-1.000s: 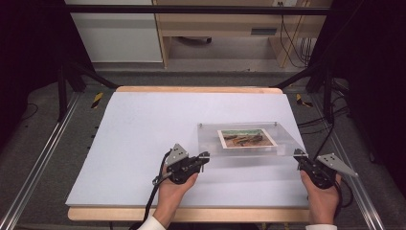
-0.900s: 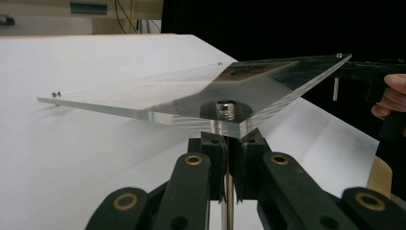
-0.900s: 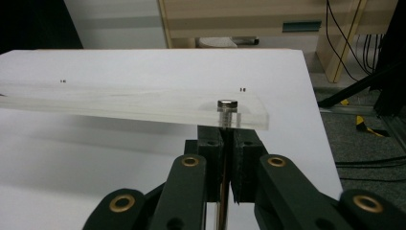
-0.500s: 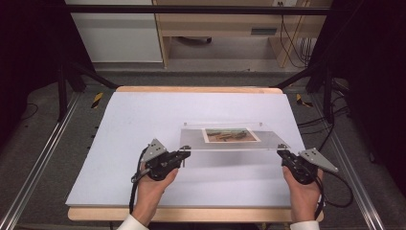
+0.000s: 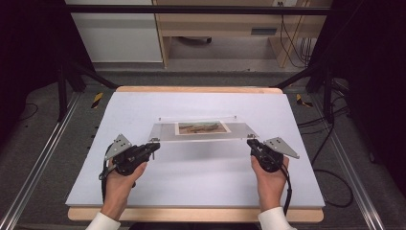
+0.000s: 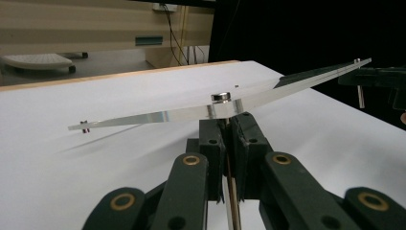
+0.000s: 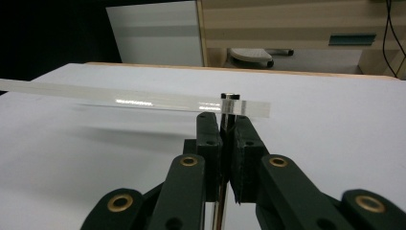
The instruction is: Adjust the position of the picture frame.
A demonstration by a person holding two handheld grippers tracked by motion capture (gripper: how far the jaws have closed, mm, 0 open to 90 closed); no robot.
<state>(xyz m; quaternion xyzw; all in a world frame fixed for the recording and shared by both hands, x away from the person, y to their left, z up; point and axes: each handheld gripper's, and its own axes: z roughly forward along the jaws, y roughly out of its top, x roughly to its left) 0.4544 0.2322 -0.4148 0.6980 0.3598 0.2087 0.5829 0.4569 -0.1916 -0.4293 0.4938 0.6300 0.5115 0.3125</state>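
Observation:
A clear acrylic photo frame (image 5: 203,128) with a landscape picture sandwiched in it hangs just above the white table top (image 5: 191,177), casting a shadow on it. My left gripper (image 5: 154,145) is shut on its near left corner, and my right gripper (image 5: 250,142) is shut on its near right corner. In the left gripper view the jaws of my left gripper (image 6: 229,120) pinch under a round metal stud at the plate's (image 6: 167,115) corner. The right gripper view shows my right gripper (image 7: 228,120) clamped the same way on the plate (image 7: 119,98), which runs off to the left.
The white board has a wooden rim (image 5: 196,89) at the far side. Metal rails (image 5: 43,158) flank the table. Small yellow-black items (image 5: 97,99) lie off both far corners. Cables (image 5: 330,139) trail on the floor to the right.
Both hands have carried the frame to the left across the table and slightly up. The plate now lies flatter than a second ago.

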